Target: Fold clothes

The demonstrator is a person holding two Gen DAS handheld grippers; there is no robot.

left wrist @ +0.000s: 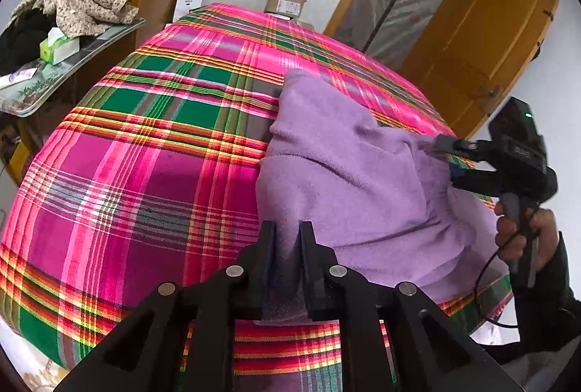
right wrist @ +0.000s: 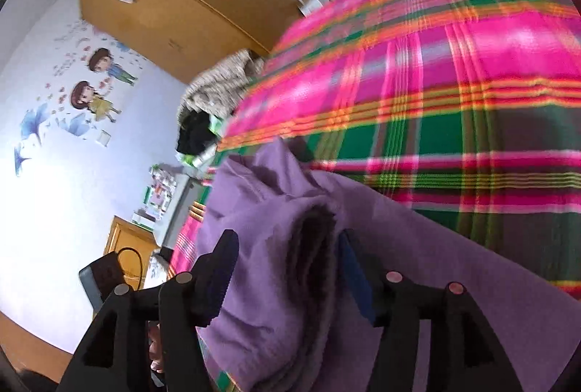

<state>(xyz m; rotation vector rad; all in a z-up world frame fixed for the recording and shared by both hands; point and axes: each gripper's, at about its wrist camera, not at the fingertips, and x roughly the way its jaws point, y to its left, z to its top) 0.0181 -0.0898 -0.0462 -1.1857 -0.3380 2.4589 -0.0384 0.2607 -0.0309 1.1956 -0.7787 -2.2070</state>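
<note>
Leftmost, in the left wrist view, a side worktop (left wrist: pixel 69 80) well to the left of the fingers carries a floral cloth heap (left wrist: pixel 83 5) and a green tissue box (left wrist: pixel 58 47). Ahead of the fingers spreads a plaid bedcover (left wrist: pixel 152 152) in pink, green and orange. The left gripper (left wrist: pixel 287 268) has its fingers (left wrist: pixel 267 261) drawn close together, clamped on a near edge of the lilac fleece garment (left wrist: pixel 348 174), which lies on the bedcover just ahead and to the right of them. Farther right, the right gripper (left wrist: pixel 445 158) pinches the garment's raised far-side edge, with a hand (left wrist: pixel 523 236) around its handle. Behind stands a wooden door (left wrist: pixel 483 40).

From the right wrist view, cartoon wall stickers (right wrist: pixel 90 83) and a wooden wardrobe (right wrist: pixel 174 11) lie far to the left. The right gripper (right wrist: pixel 287 268) holds a thick rolled fold of the lilac fleece garment (right wrist: pixel 290 246) between its fingers (right wrist: pixel 221 268), which sit moderately apart around the bunched cloth. To the right, the plaid bedcover (right wrist: pixel 454 94) appears motion-blurred.
</note>
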